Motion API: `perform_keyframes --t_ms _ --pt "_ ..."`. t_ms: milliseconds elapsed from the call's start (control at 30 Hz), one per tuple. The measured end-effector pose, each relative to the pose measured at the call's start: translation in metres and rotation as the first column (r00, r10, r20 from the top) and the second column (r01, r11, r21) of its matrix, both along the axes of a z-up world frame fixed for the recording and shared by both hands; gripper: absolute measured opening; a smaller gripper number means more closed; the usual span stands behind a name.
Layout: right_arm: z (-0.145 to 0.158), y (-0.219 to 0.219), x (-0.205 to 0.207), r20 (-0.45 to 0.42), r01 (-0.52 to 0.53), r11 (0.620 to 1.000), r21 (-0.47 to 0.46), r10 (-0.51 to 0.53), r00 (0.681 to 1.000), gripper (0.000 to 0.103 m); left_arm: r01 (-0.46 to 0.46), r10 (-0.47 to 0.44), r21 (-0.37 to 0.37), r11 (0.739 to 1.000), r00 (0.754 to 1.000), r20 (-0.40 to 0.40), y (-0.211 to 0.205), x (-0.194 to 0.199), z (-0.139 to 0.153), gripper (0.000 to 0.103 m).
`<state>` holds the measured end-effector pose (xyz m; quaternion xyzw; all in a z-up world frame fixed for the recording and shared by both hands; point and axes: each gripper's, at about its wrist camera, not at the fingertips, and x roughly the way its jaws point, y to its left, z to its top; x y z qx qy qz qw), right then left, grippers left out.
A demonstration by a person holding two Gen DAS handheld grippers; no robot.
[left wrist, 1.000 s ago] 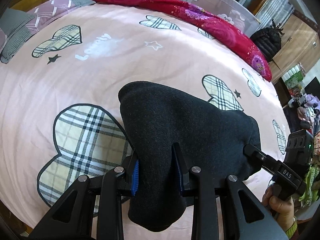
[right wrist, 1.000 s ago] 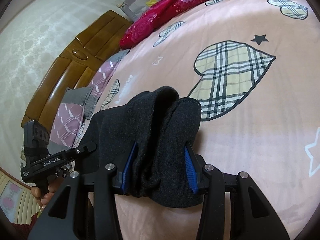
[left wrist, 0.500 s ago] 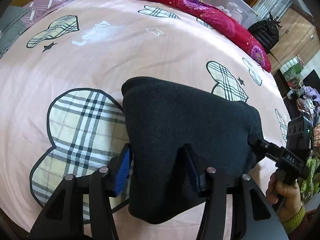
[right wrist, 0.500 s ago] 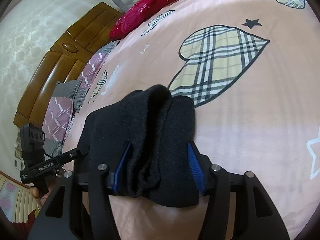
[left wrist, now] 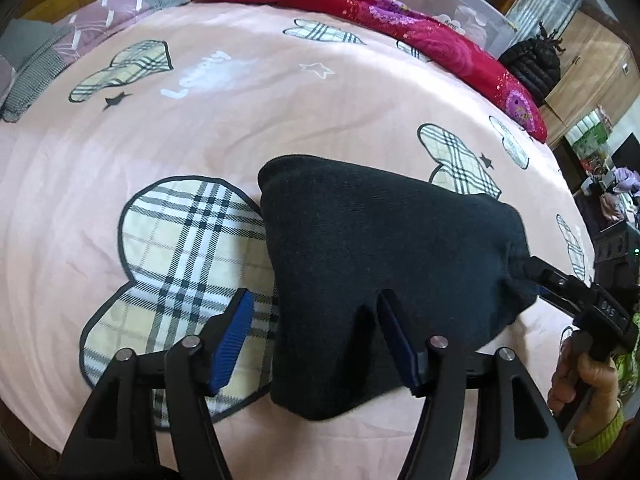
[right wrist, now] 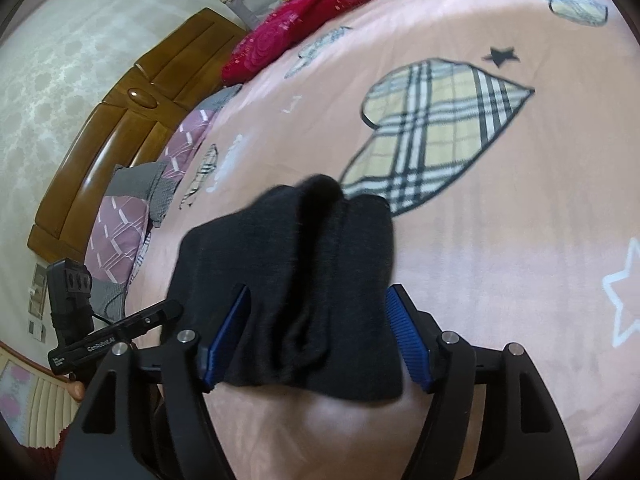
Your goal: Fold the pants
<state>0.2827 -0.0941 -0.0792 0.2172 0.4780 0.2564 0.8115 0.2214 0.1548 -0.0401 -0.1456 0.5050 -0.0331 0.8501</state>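
Both jaws gape wide around folded black pants (left wrist: 384, 264) on the bed (left wrist: 200, 120), gripping nothing.

Opposed close wrist views, shared pants (left wrist: 384, 264)

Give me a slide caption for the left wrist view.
Left gripper open beside folded black pants on pink bedspread.
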Motion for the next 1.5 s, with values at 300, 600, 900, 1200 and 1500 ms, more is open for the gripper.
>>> perform_keyframes --t_ms 300,600,900,1200,1500 --pt "0.050 0.012 -0.037 0.176 -0.033 0.994 -0.101 0.050 0.983 0.087 -0.032 0.028 0.082 0.996 0.998 0.049 -0.010 -0.032 0.020 0.072" --pt "0.070 0.030 -0.064 0.265 -0.059 0.975 -0.214 0.116 0.957 0.088 -0.051 0.038 0.167 0.985 0.996 0.080 -0.018 -0.055 0.035 0.075" --pt "0.071 0.044 -0.079 0.278 -0.078 0.956 -0.283 0.159 0.947 0.089 -0.049 0.023 0.268 0.962 0.995 0.100 -0.027 -0.070 0.040 0.079" --pt "0.061 0.062 -0.093 0.294 -0.075 0.923 -0.376 0.196 0.935 0.090 -0.072 0.035 0.310 0.948 0.992 0.123 -0.033 -0.081 0.038 0.079" --pt "0.053 0.064 -0.099 0.306 -0.052 0.913 -0.405 0.189 0.933 0.090 -0.095 0.049 0.334 0.938 0.989 0.143 -0.032 -0.089 0.031 0.080"
